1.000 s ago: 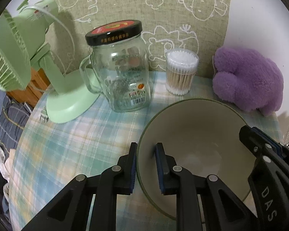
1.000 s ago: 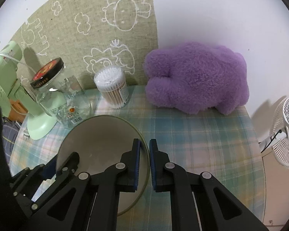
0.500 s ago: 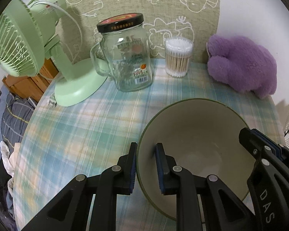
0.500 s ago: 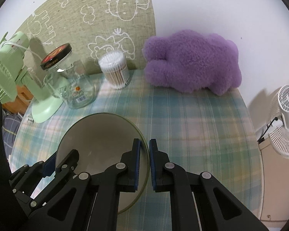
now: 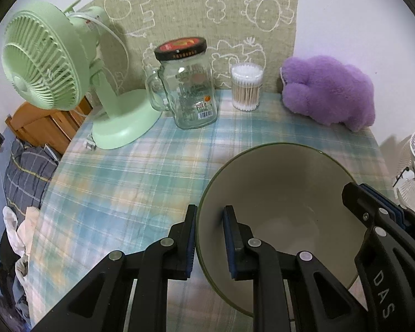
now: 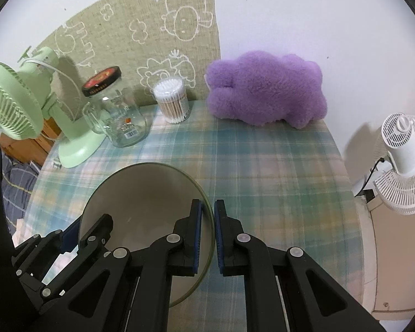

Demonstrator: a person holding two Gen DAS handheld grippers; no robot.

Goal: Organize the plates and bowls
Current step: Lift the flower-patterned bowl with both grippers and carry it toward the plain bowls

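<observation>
We hold the wide, olive-rimmed cream ceramic bowl (image 5: 285, 193) between both tools, low in each frame. The left gripper (image 5: 209, 238) has its jaws pinching the bowl's left wall, one blue pad outside and one inside; the right gripper (image 6: 207, 235) pinches the opposite rim the same way.

Over the last second the far objects have shrunk and slid toward the upper part of both views, while the bowl has kept its place between our fingers. We judge that we are lifting it, or drawing it back, off the blue-green plaid tablecloth (image 5: 141, 171).

Beyond, across the upper frame, stand the clear glass jar with a black lid (image 5: 188, 83), the tub of cotton swabs (image 5: 246, 87), the pale green desk fan (image 5: 41, 61) and the purple plush toy (image 6: 265, 91). No stack or plate shows yet, so the destination remains unclear.
</observation>
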